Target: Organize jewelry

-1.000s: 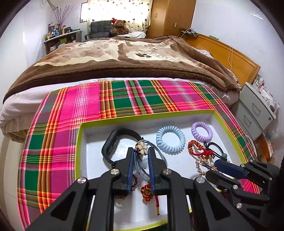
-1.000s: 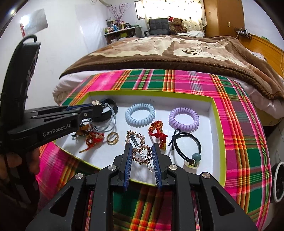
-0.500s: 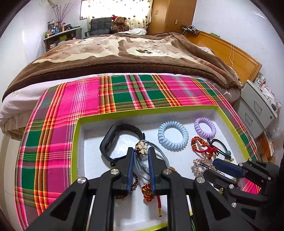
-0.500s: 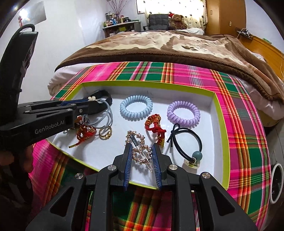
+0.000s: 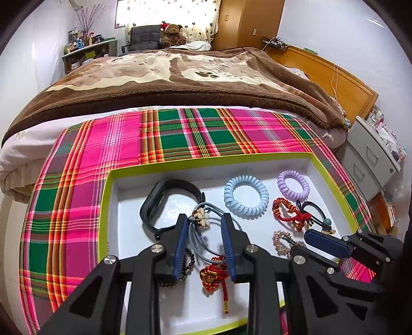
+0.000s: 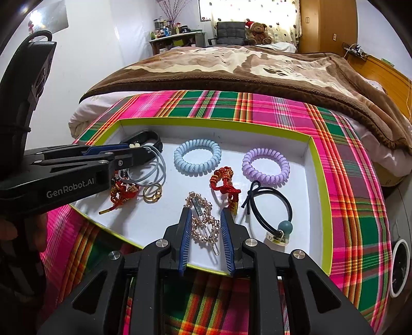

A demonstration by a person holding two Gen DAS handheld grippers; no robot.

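Both views are brightly and evenly lit; daylight is admitted through the curtained window (image 5: 164, 11) at 12 o'clock, which is slightly overexposed; soft glare is seen on the white tray floor (image 5: 177, 203) and on the wall (image 6: 46, 18) at 10 o'clock; only faint, short shadows are cast beneath the items; strong fisheye bending is shown toward the rims, where black vignetting is found; focus is held sharp throughout.

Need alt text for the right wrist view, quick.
The right gripper, jaws open, straddles a gold chain hair clip at the near edge of a white tray holding hair ties and bracelets. The left gripper reaches in from the left over a grey hair tie.
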